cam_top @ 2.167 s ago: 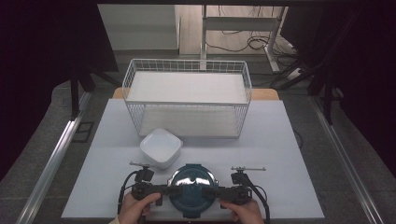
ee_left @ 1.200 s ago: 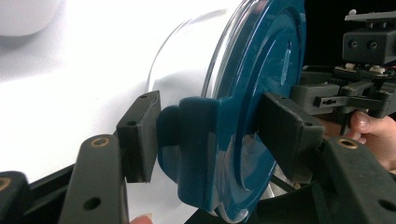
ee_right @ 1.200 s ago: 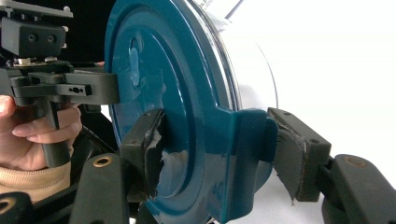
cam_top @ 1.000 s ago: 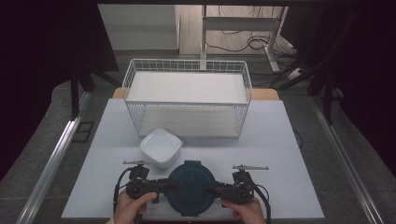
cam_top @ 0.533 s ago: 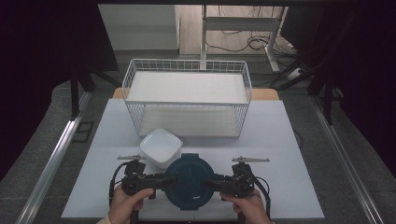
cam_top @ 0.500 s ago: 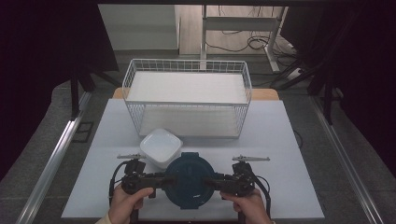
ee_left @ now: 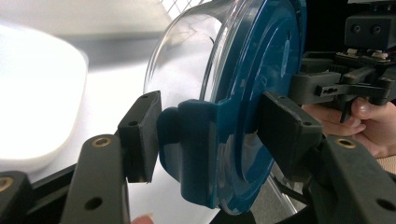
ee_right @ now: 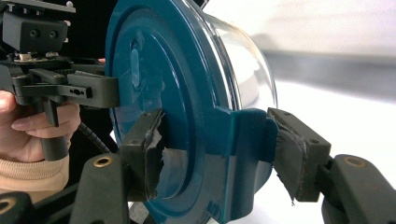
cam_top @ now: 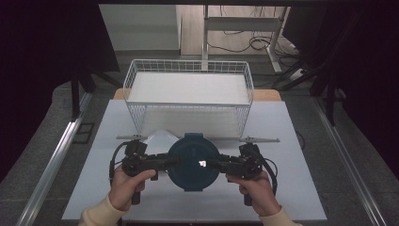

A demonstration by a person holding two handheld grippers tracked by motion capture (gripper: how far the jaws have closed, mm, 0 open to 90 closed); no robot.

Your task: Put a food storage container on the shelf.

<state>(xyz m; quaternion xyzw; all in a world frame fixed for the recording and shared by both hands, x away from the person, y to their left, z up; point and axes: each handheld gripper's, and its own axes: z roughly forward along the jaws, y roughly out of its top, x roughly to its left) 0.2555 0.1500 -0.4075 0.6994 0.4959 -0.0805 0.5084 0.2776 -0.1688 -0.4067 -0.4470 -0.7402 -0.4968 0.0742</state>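
A round glass container (ee_left: 187, 60) with a dark teal lid (cam_top: 193, 160) hangs level above the near part of the table, lid up. My left gripper (cam_top: 164, 162) is shut on the lid's left tab (ee_left: 205, 140): one pad sits under the tab, the other on the lid's top. On the opposite side my right gripper (cam_top: 221, 165) is shut on the right tab (ee_right: 238, 135), and its worn pads (ee_right: 152, 144) press the lid (ee_right: 154, 70) from both faces. Each gripper view shows the other gripper beyond the lid, the right gripper (ee_left: 345, 84) and the left gripper (ee_right: 70, 88).
A white square bowl (cam_top: 160, 138) stands on the white table (cam_top: 291, 188) just behind the container, partly hidden by it, and appears as a white bowl (ee_left: 32, 93) at the left. A white wire basket (cam_top: 188, 61) occupies the far half of the table. Dark frames and rails flank both sides.
Both grippers have lifted the lidded container off the table. It now sits higher in the high view and covers more of the white bowl. The grips have not changed.
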